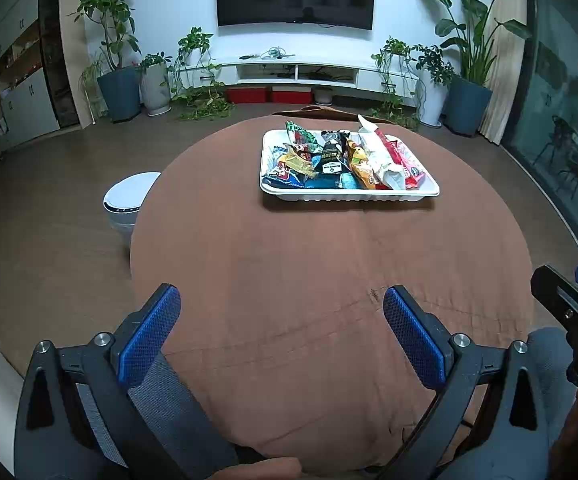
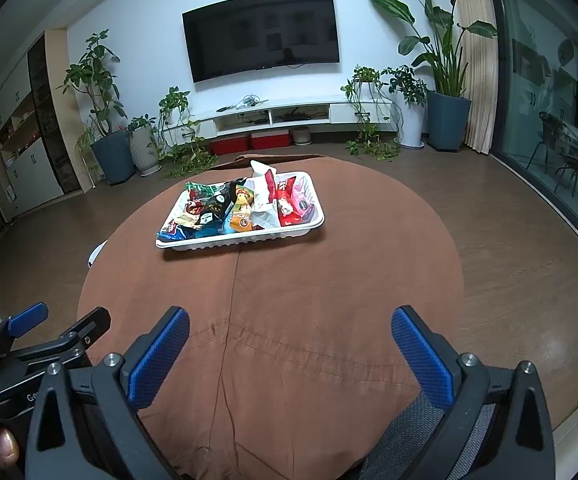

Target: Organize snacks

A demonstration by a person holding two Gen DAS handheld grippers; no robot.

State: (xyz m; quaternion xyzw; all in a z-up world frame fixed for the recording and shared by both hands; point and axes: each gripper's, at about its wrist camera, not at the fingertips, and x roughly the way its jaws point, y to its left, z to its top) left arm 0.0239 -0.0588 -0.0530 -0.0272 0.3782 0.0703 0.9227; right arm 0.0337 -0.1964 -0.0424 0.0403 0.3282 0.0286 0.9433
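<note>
A matt, creased brown cloth [image 1: 289, 280] is spread over the round table. Glossy crinkled snack wrappers [image 1: 345, 160] are held in a smooth white ribbed plastic tray [image 1: 349, 196]. Textured blue pads [image 2: 157, 360] are seen on the black plastic grippers.

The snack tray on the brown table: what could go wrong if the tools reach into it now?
1. The snack packets lie heaped and overlapping in the white tray, so pulling one may drag others over the low rim.
2. The tray looks light and sits on a loose brown tablecloth; a push could slide it.
3. Both open tools, left tool and right tool, are close together and could collide.
</note>
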